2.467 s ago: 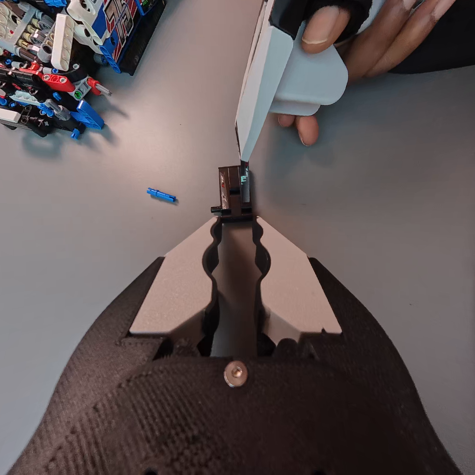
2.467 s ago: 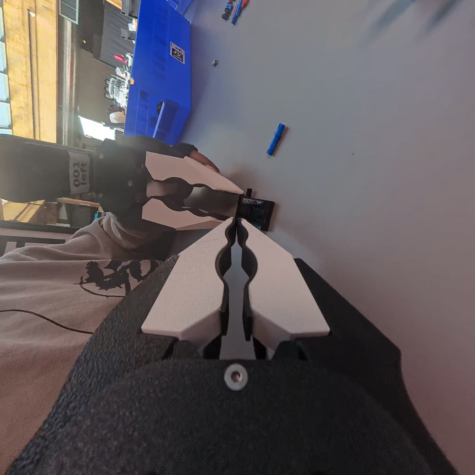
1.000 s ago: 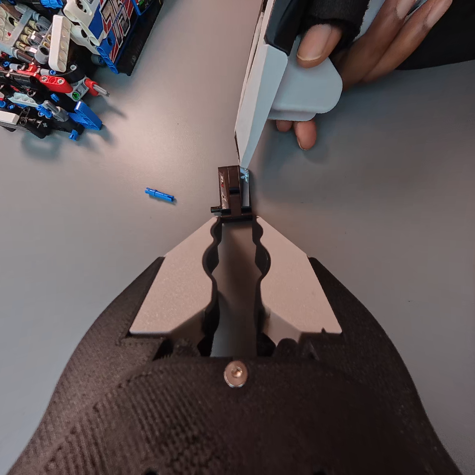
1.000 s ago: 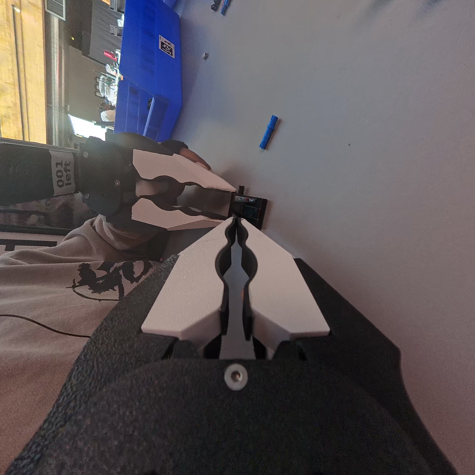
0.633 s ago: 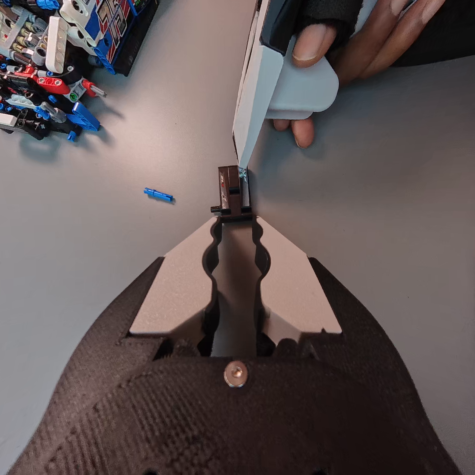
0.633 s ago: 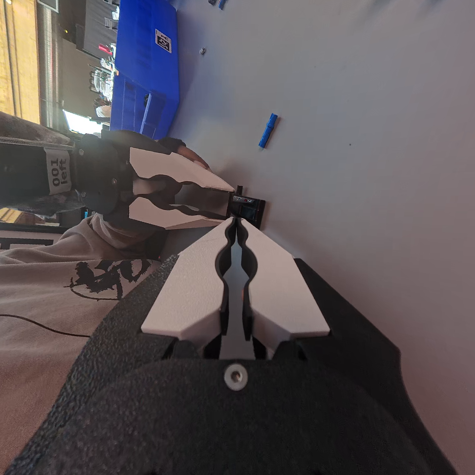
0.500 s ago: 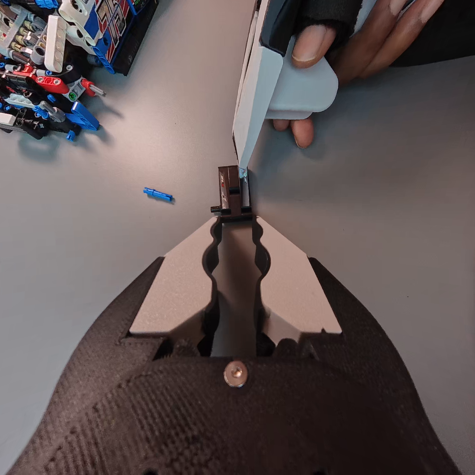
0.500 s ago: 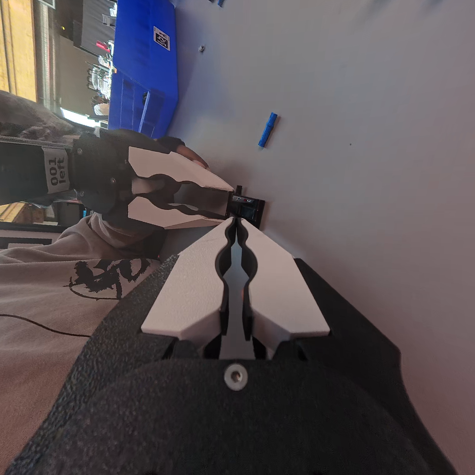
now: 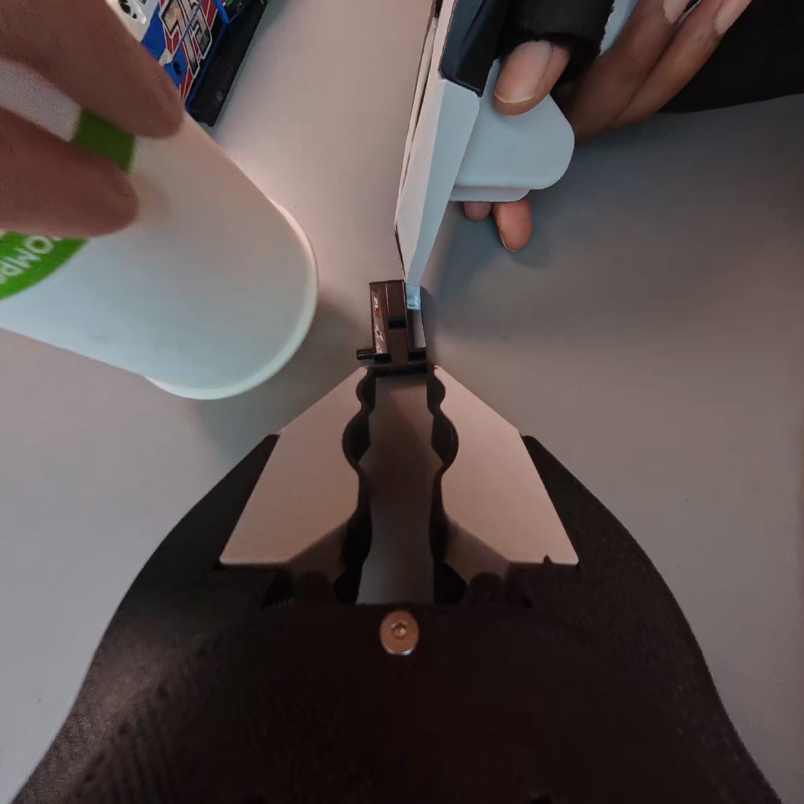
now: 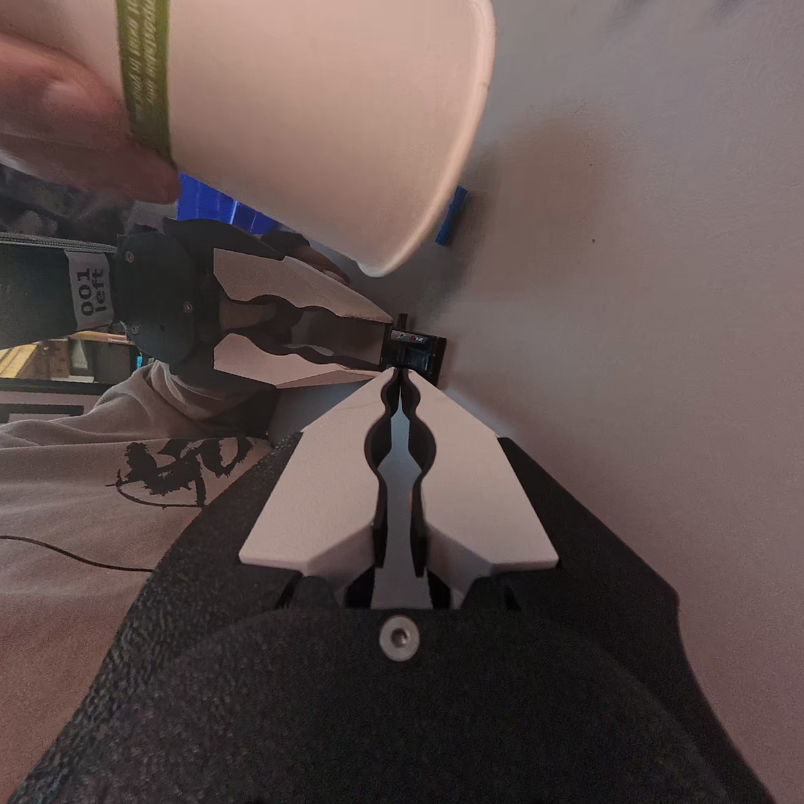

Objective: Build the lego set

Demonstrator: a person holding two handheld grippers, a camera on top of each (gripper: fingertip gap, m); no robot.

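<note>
Grey worktop (image 9: 652, 391) with a white paper cup (image 9: 174, 283) held low over it at the left.

Left to right: a hand (image 9: 56, 130) tips the cup; the left gripper (image 9: 398, 370) is clenched on the near end of a small black lego piece (image 9: 387, 322) at the middle; the right gripper (image 10: 399, 372), tips pinched together, touches its far side, and whether it holds anything I cannot tell. The piece looks light, stiff and slick: grip its flat sides, not the thin side pin.

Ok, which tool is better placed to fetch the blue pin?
Right, probably: left tool grips the black piece; right tool is shut, seemingly empty. A white cup partly hides the blue pin.
</note>
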